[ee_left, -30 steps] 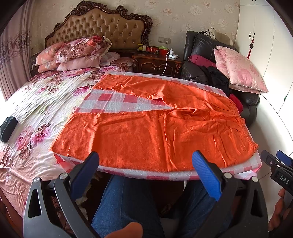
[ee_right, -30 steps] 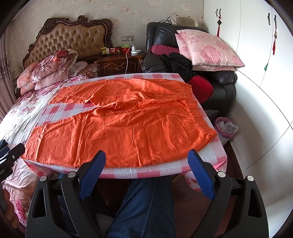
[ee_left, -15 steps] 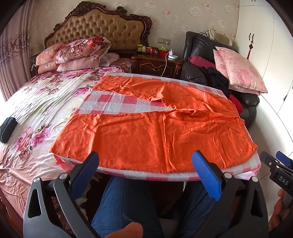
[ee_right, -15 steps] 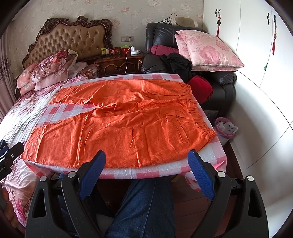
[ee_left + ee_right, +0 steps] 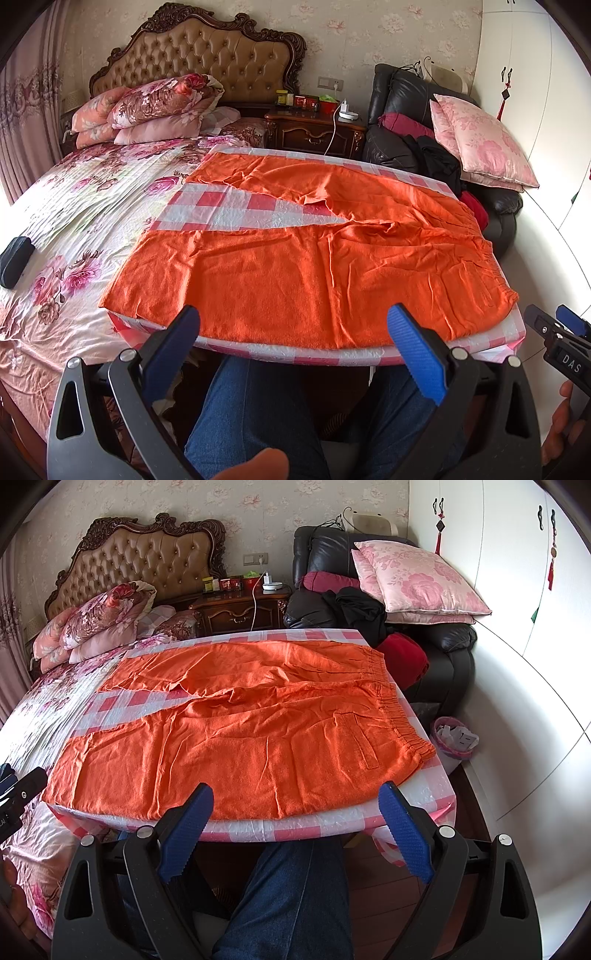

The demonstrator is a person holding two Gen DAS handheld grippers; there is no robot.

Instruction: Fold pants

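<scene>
Pants (image 5: 314,273) are laid flat on the tabletop (image 5: 295,825), long axis crosswise to both grippers, waistband to the right, legs to the left. Left gripper (image 5: 293,332) and right gripper (image 5: 295,808) are held short of the near hem, fingers spread and empty.

Bright, even daylight fills both views, and it pours in from the left, washing out the bed (image 5: 74,206) sheet along that edge. The white wardrobe (image 5: 517,590) on the right glows close to blown out. Shadows are soft; it's dark under the table (image 5: 332,823). Focus is crisp. Heavy fisheye bending curves the walls, and black vignette fills the corners.
</scene>
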